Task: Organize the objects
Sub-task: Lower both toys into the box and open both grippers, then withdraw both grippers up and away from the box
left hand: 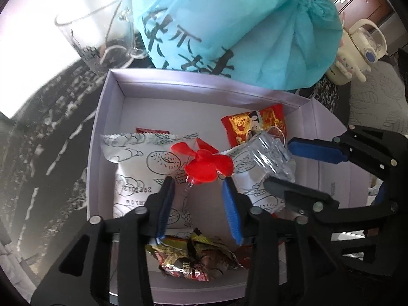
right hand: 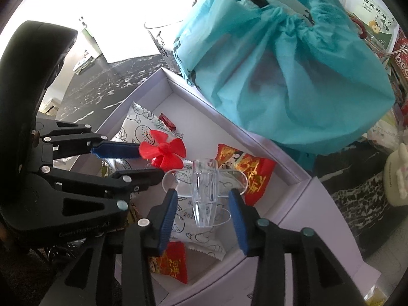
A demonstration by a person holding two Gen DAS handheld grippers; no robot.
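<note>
We hover both grippers over the white box (left hand: 107, 117), left gripper (left hand: 199, 191) and right gripper (right hand: 204, 204) jaws spread around the clear toy plane (right hand: 204, 191)

On my other gripper's black body (right hand: 84, 225) I can read raised letters, "GenRobot.AI". A red pack (right hand: 401, 61) at the right edge shows white letters "bee". The white snack bag (left hand: 137, 178) has printed digits, upside down and too blurry for me. The blue bag (left hand: 229, 25) has big black Chinese signs.
</note>
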